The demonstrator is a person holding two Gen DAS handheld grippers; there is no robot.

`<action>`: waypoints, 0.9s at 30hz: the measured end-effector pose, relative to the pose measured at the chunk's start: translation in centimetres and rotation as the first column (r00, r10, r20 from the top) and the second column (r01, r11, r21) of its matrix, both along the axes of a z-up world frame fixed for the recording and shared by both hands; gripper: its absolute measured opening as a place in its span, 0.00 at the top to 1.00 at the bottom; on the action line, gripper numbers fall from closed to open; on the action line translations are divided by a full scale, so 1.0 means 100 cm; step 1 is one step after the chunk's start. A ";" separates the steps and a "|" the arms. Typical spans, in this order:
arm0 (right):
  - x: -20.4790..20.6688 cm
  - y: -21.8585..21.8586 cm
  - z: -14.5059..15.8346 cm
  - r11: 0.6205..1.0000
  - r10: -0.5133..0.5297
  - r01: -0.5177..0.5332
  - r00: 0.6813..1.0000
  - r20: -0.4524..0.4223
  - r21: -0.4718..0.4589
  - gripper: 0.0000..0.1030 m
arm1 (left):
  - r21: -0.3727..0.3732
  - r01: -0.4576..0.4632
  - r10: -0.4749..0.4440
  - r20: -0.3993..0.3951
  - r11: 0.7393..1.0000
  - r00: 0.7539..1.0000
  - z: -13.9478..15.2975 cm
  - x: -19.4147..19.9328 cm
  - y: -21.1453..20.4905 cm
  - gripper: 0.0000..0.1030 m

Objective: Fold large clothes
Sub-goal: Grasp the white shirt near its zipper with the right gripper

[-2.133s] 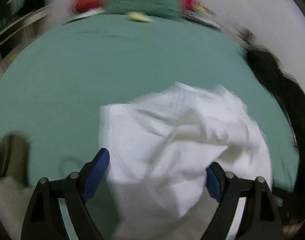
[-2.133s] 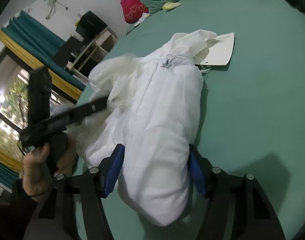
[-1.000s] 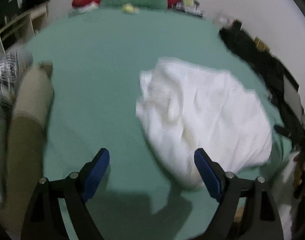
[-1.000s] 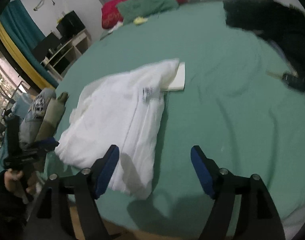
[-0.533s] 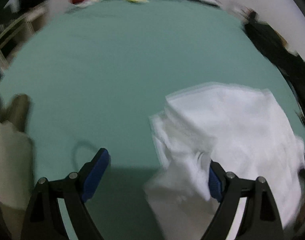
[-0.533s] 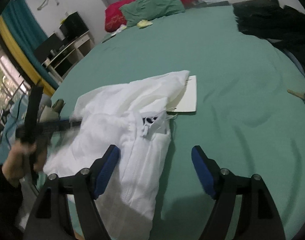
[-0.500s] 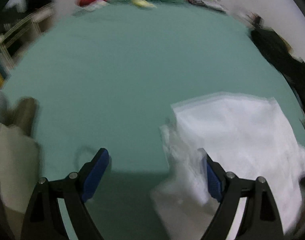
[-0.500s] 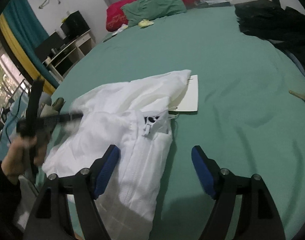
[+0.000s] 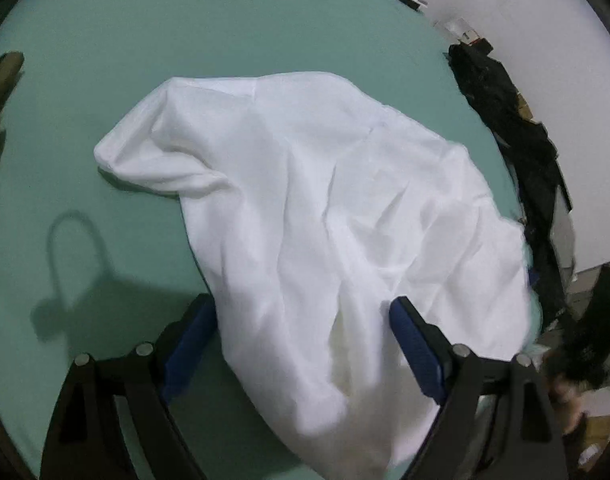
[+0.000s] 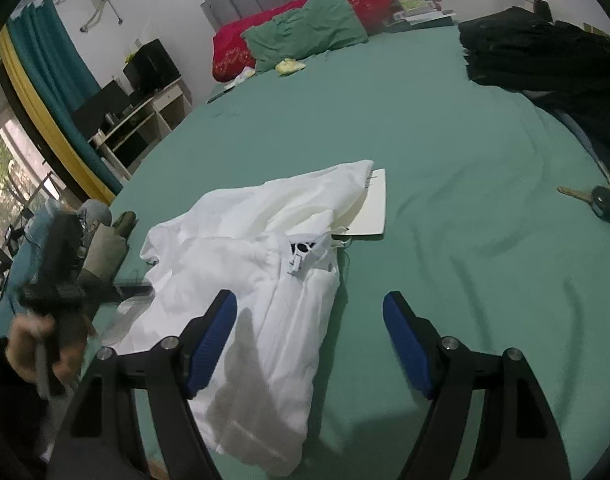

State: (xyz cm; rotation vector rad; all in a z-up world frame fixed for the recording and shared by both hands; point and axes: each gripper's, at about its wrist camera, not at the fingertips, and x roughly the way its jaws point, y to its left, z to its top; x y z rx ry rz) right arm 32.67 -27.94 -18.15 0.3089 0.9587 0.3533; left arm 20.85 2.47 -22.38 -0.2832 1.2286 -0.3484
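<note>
Between the blue pads of the left gripper (image 9: 303, 346): white garment (image 9: 305, 216), jaws spread wide to either side of the near hem, nothing pinched; cloth apparently just below, contact not discernible. Right gripper (image 10: 309, 340): jaws likewise wide apart, empty, poised over the garment's right edge and bare sheet, probably positioned to take that edge for a fold. Garment: rumpled, roughly spread on the green bedsheet (image 10: 445, 128), near the bed's front edge, one lobe bulging at far left in the left wrist view, collar label and hang tag (image 10: 299, 258) facing up in the right wrist view. White card (image 10: 371, 206): flat, partly under the garment's far corner, likely packaging still attached. Beyond: black clothes (image 10: 537, 52) heaped at far right, well apart; car key (image 10: 597, 200) on the sheet at right; rolled olive and grey garments (image 10: 105, 240) at the left edge, presumably finished pieces; red and green pillows (image 10: 301, 36) at the headboard. Folding judged barely begun.
</note>
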 end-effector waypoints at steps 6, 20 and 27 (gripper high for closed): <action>0.000 0.001 -0.016 0.998 0.038 -0.036 0.999 -0.026 0.052 0.29 | 0.050 0.064 -0.065 0.030 0.997 0.997 0.009 -0.019 -0.005 0.13; 0.028 0.045 -0.054 0.983 0.179 -0.175 0.981 -0.076 0.059 0.51 | -0.074 0.028 -0.024 0.057 0.997 0.998 0.003 -0.007 0.009 0.00; 0.020 0.022 -0.046 0.992 0.110 -0.104 0.990 -0.092 0.067 0.40 | 0.027 0.136 -0.138 0.091 0.990 0.986 0.000 -0.011 -0.015 0.00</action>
